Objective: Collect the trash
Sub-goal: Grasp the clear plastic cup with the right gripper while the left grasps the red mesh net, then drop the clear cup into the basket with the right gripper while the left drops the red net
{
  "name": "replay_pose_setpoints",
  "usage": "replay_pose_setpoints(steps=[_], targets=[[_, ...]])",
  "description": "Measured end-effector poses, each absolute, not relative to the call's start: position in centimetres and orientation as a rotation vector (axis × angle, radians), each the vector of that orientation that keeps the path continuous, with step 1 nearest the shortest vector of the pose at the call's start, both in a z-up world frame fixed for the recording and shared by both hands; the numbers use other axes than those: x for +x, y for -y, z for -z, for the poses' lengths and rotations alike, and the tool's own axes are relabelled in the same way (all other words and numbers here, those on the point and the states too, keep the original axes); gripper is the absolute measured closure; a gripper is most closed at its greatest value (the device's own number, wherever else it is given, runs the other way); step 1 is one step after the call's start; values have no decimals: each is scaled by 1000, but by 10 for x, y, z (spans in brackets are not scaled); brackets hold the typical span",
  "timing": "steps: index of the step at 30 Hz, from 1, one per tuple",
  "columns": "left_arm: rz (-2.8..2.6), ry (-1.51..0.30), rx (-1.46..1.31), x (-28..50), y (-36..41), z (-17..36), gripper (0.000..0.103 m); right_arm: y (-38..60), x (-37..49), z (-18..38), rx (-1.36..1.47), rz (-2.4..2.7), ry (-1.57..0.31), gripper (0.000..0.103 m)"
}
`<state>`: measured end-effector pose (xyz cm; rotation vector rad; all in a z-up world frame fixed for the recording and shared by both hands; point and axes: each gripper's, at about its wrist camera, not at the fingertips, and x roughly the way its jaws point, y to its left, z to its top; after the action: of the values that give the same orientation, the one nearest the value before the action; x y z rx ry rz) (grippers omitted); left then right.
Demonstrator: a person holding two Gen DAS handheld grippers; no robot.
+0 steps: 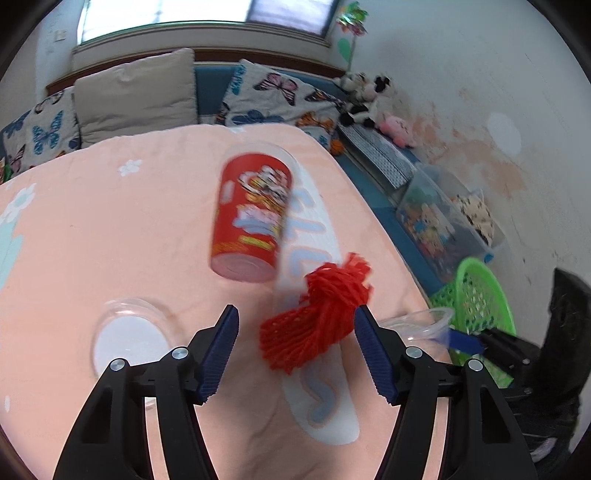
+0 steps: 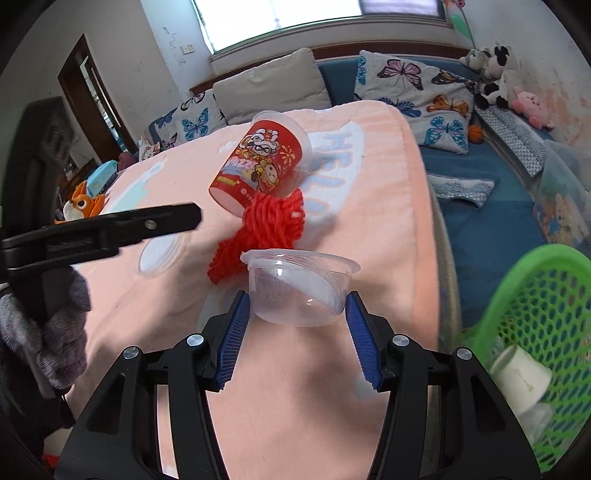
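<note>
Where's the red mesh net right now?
On the peach blanket, the red mesh net lies between the left gripper's open fingers, just below the toppled red snack canister.

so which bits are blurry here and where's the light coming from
Left wrist view: the red snack can and clear lid are motion-smeared, while the red mesh bag and the tongs stay sharper; daylight comes from the window at the top. Right wrist view: the green basket at the edge is smeared, the clear plastic cup crisp.
</note>
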<state>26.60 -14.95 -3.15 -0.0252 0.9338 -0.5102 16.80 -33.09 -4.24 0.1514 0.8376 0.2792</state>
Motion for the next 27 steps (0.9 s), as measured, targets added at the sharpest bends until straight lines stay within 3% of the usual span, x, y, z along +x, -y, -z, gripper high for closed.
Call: replay_pose_setpoints(steps=[20,27], targets=[[570,-994,136,267,189,74,41,392,112,32,172,-124,-826,49],[560,-993,105,273,185,76,70,415,95,31,179,-50,-826,49]])
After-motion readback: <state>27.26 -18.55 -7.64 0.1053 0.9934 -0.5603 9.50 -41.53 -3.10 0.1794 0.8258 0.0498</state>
